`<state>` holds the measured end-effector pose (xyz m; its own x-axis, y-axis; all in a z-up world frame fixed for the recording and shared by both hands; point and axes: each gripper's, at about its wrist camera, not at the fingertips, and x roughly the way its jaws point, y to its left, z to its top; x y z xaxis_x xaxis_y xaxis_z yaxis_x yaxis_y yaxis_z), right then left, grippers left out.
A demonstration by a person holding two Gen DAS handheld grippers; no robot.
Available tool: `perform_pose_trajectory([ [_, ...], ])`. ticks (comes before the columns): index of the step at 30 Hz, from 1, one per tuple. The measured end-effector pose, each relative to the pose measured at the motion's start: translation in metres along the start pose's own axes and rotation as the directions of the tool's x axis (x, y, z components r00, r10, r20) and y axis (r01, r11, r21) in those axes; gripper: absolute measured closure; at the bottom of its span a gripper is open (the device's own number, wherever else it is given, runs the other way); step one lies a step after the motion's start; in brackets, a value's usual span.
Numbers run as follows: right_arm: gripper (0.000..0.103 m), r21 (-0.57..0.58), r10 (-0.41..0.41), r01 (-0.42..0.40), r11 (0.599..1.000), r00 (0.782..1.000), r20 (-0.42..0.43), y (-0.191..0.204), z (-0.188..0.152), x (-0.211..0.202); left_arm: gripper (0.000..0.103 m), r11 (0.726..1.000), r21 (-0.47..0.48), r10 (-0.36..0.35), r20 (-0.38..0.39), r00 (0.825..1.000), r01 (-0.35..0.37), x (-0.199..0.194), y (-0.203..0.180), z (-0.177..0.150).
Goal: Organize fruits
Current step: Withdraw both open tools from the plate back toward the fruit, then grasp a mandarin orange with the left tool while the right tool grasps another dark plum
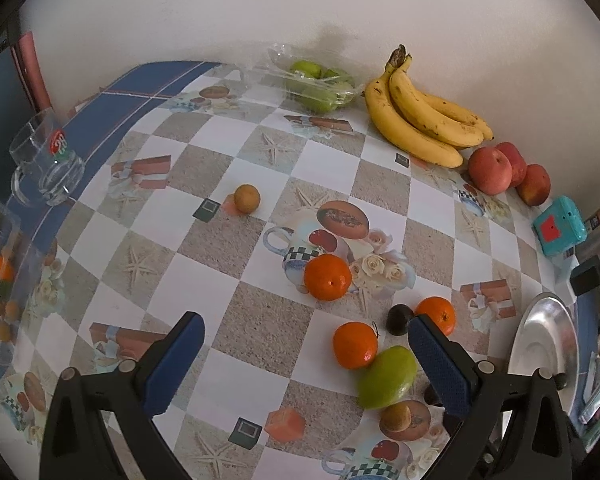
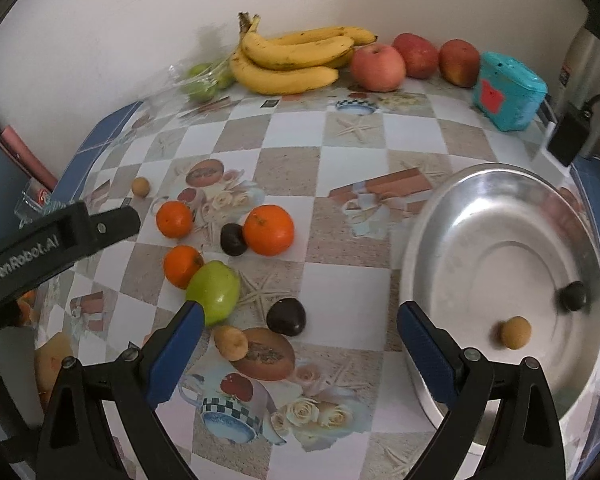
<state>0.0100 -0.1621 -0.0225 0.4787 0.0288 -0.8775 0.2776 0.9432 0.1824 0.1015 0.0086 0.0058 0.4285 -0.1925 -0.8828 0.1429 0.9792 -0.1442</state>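
Mid-sort: both hand-held grippers, left [image 1: 306,344] and right [image 2: 298,330], released and empty. Next: right takes plum [image 2: 286,317] to pan [image 2: 420,240].

- The left wrist camera looks forward and down between its own wide-spread blue fingers [image 1: 180,364], from low over the checkered tablecloth [image 1: 204,280], facing the white wall [image 1: 260,8].
- It sits nearest the green mango [image 1: 386,376] and oranges, with the metal bowl [image 1: 540,344] cut off at its right edge.
- The right wrist camera, further right, faces the same wall, its fingers [image 2: 428,356] framing the metal bowl [image 2: 480,208] up close.
- The left gripper's black body [image 2: 60,240] intrudes at its left edge.
- Both views share the bananas [image 1: 420,120] [image 2: 292,60], the apples [image 1: 490,170] [image 2: 376,66], the teal box [image 1: 558,230] [image 2: 508,90] and the loose fruit cluster mid-table.
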Motion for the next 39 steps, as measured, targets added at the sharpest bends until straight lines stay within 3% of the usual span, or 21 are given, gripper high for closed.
perform_pose_trajectory([
  [9,0.008,0.023,0.010,-0.010,1.000,1.000,0.005,0.000,0.003,0.011,0.000,0.998,-0.020,-0.060,-0.030,0.998,0.060,0.008,0.005,0.000],
  [10,0.010,0.019,0.010,-0.010,1.000,1.000,0.004,0.000,0.003,0.012,0.000,0.998,-0.018,-0.066,-0.033,0.997,0.066,0.009,0.004,0.000],
  [12,0.026,0.019,0.006,-0.006,1.000,1.000,-0.002,0.000,0.003,0.015,0.000,0.997,-0.009,-0.083,-0.041,0.996,0.083,0.012,0.001,-0.001],
  [16,0.032,0.028,0.005,-0.005,1.000,1.000,-0.027,-0.001,0.001,0.023,0.000,0.995,-0.003,-0.105,-0.054,0.993,0.105,0.019,-0.004,-0.002],
  [18,0.042,0.028,0.006,-0.005,1.000,0.999,-0.038,-0.001,0.000,0.027,0.001,0.994,0.006,-0.106,-0.066,0.992,0.106,0.024,-0.007,-0.003],
  [20,0.042,0.027,0.001,0.000,1.000,0.999,-0.045,-0.001,-0.001,0.030,0.002,0.994,0.005,-0.113,-0.088,0.990,0.114,0.031,-0.009,-0.005],
  [23,0.042,0.028,0.001,0.001,1.000,0.998,-0.065,-0.002,-0.003,0.037,0.015,0.992,-0.006,-0.129,-0.121,0.984,0.129,0.040,-0.009,-0.007],
  [26,0.042,0.029,0.000,0.002,1.000,0.997,-0.080,-0.002,-0.004,0.041,0.020,0.991,-0.005,-0.132,-0.135,0.982,0.132,0.045,-0.010,-0.009],
  [29,0.043,0.028,-0.002,0.005,1.000,0.997,-0.083,-0.002,-0.004,0.041,0.035,0.991,0.004,-0.129,-0.140,0.982,0.130,0.046,-0.012,-0.009],
  [33,0.055,0.033,0.005,-0.002,0.999,0.996,-0.085,-0.002,-0.004,0.041,0.051,0.990,0.001,-0.141,-0.170,0.975,0.143,0.051,-0.014,-0.011],
  [39,0.066,0.033,0.030,-0.027,0.999,0.995,-0.093,0.000,-0.004,0.042,0.065,0.987,-0.018,-0.162,-0.193,0.968,0.161,0.056,-0.014,-0.012],
])
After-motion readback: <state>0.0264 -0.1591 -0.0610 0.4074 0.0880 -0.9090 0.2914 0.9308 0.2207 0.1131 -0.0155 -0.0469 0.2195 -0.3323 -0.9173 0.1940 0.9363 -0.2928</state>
